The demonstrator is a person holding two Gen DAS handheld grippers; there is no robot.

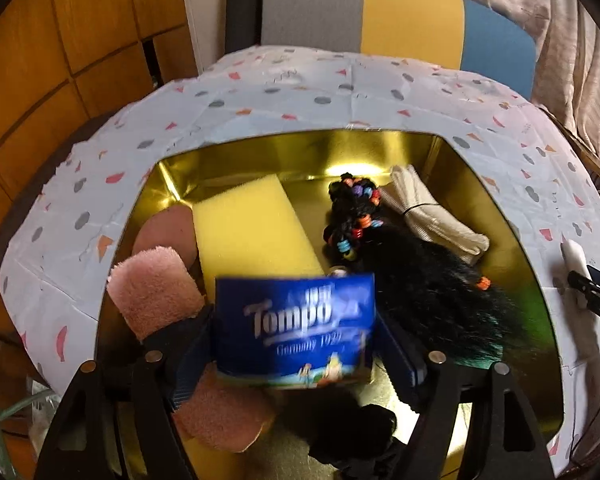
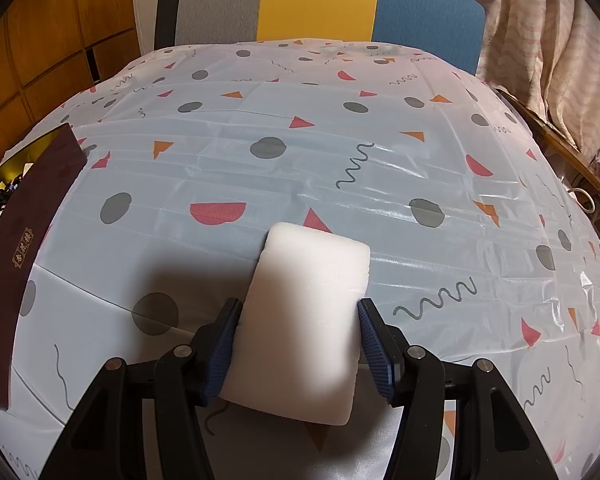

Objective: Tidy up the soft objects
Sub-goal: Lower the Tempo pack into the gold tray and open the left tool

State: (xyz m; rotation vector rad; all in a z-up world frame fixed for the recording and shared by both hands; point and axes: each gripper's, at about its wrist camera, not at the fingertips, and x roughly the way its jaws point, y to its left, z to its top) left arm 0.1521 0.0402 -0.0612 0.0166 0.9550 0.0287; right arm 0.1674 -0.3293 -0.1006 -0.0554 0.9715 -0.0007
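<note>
Left tongs (image 1: 296, 344) stand wide around the tissue pack (image 1: 294, 330) over the box (image 1: 500, 184); pads look clear of it. It's light and squashy. Right tongs (image 2: 298, 344) pinch the white sponge (image 2: 304, 320) mid-sides above the table (image 2: 420, 160); soft, so it dents.

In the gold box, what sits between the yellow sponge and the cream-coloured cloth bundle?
A black hairpiece with coloured beads lies between the yellow sponge and the cream cloth bundle, seen in the left wrist view.

Glossy gold box (image 1: 172, 184) lining, fluffy pink cloth (image 1: 156, 292), matt white sponge (image 2: 304, 320).
</note>
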